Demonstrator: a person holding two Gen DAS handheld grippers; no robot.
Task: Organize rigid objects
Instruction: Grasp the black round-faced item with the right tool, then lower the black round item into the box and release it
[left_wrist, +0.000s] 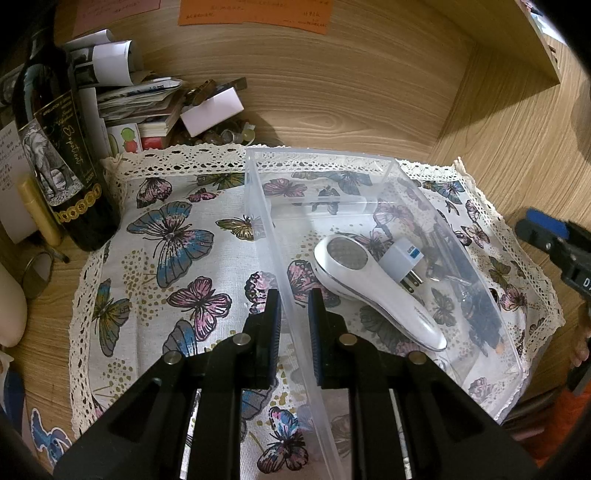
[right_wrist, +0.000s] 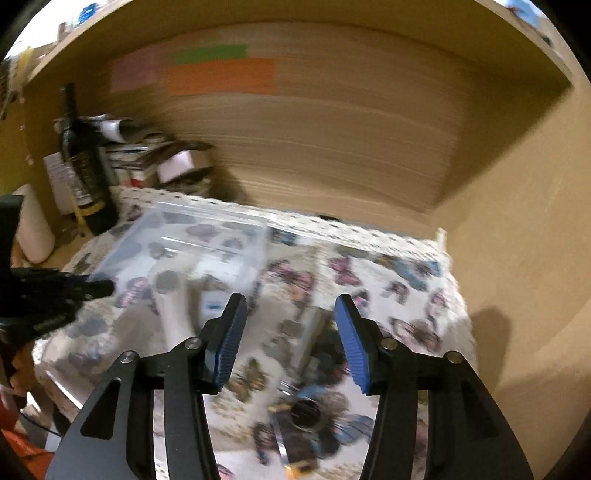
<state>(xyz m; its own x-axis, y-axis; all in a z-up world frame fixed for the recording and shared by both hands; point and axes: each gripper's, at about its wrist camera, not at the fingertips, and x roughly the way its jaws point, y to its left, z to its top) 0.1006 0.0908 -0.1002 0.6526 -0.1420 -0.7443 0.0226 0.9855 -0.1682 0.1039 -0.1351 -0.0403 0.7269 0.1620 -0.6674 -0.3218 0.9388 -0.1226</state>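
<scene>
The left gripper pinches the near wall of a clear plastic bin on a butterfly-print cloth; inside lie a white handheld device and plug adapter. At three o'clock, the right gripper hangs with jaws apart, empty. At ten o'clock stands an elephant-label wine bottle, lettering unreadable.

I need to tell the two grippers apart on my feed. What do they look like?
Both look alike: the left gripper and right gripper have black angular arms with cut-out slots, silver round pivot pins, and ribbed blue pads on black fingers. The right gripper's side, seen from the left wrist, shows a blue block and white lettering. Orange fabric shows at the frame edge beneath it.
</scene>
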